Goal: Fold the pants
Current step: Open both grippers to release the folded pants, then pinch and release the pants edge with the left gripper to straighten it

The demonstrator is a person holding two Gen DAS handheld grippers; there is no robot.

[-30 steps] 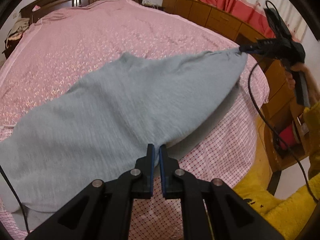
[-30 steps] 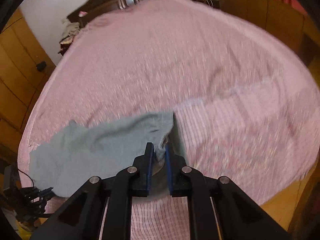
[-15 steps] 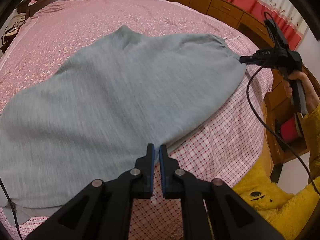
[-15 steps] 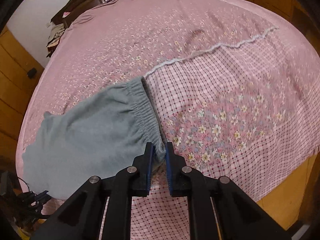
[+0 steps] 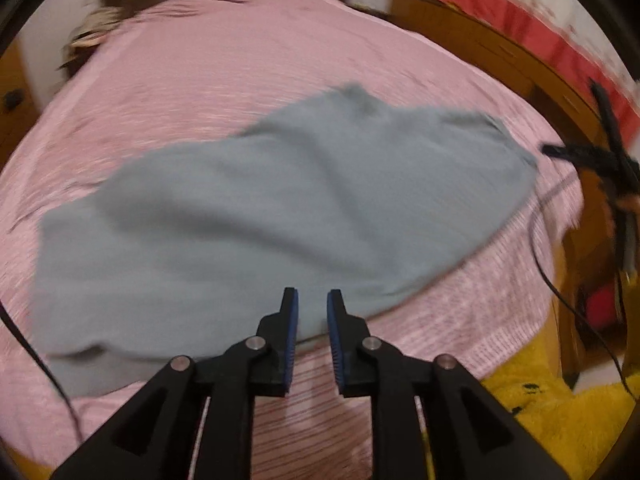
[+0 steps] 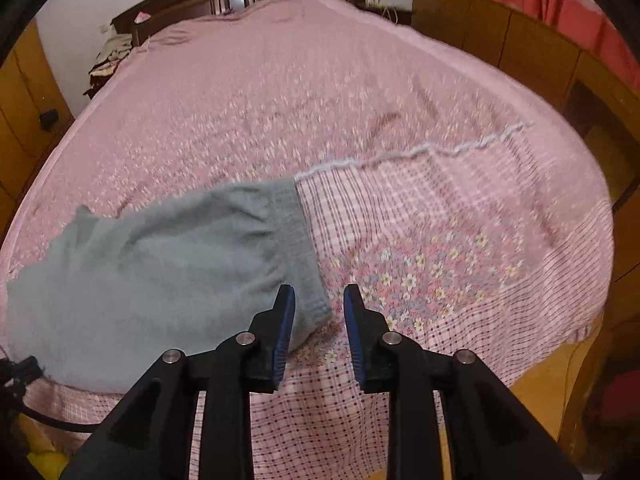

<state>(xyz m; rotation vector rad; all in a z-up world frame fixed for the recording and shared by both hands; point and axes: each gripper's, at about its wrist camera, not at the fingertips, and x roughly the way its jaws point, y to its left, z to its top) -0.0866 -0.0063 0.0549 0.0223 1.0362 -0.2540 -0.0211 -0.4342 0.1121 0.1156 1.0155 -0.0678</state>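
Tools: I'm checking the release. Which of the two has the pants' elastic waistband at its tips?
The right tool: the ribbed waistband of the grey pants ends between its opening jaws. The left tool, also opening, faces a plain edge.

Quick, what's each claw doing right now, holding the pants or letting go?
Left gripper: opening, pads off the grey pants.
Right gripper: opening, waistband corner loose between its jaws.

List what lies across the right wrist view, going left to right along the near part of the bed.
Grey pants → their elastic waistband → right gripper, jaws opening with the waistband corner loose between them → flowered patch of the checked sheet → wooden cabinets beyond the bed's edge.
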